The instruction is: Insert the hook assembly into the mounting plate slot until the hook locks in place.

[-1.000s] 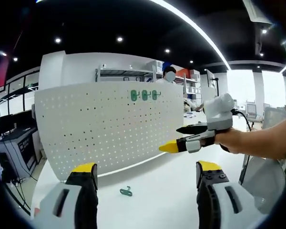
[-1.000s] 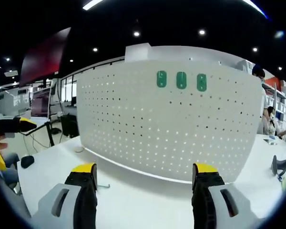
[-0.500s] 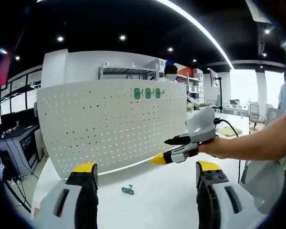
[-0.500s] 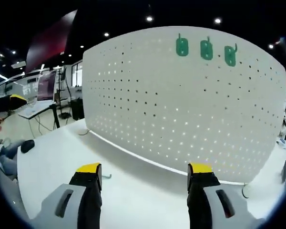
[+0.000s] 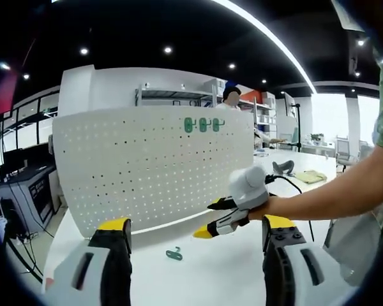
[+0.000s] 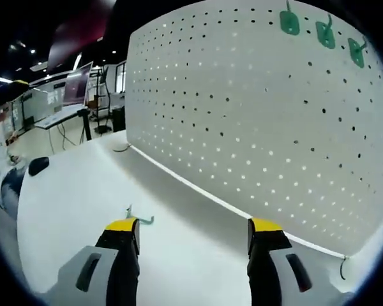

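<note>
Both sets of jaws are spread wide with nothing in them. My right gripper (image 6: 193,233) is low over the tabletop (image 6: 70,197), and the loose green hook (image 6: 139,218) lies just off its left jaw at about 10 o'clock. It looks light, thin and stiff, probably slidey on that surface, so I'd pinch the flat backplate. The pegboard (image 6: 255,115) stands behind, three hooks (image 6: 324,33) already hung at 1 o'clock.

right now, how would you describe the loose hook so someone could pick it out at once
Start at the big white perforated pegboard panel standing upright on the white table. In front of its lower edge, a small green plastic hook lies flat on the tabletop, with the right tongs hovering open nearby. Unlike the three green hooks hung in a row near the panel's top, this one is unmounted and alone.
</note>
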A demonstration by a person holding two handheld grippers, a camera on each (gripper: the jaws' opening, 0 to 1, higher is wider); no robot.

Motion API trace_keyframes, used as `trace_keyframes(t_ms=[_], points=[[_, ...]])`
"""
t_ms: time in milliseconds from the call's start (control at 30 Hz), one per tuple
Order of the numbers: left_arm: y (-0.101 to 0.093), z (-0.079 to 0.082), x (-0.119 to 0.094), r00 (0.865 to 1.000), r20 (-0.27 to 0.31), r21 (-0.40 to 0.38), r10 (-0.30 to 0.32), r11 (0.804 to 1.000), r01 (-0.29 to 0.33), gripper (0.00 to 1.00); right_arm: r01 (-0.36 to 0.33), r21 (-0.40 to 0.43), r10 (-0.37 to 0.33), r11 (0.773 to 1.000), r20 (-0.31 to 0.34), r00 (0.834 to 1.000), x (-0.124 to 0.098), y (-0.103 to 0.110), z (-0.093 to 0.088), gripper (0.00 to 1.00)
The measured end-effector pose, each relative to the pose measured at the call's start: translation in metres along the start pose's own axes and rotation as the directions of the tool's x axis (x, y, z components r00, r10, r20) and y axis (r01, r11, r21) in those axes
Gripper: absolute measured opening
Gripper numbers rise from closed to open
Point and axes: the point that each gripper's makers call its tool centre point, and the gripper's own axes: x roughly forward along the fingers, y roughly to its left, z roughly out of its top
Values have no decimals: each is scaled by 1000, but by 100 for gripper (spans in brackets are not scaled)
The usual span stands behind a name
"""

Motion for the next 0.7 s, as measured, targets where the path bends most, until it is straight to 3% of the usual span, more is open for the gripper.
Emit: trace_keyframes(t_ms=[700], points=[[6, -5, 4, 1000, -17, -12, 24, 1000, -24, 86, -137, -98, 128, 986, -93, 987, 43, 26, -21, 63]])
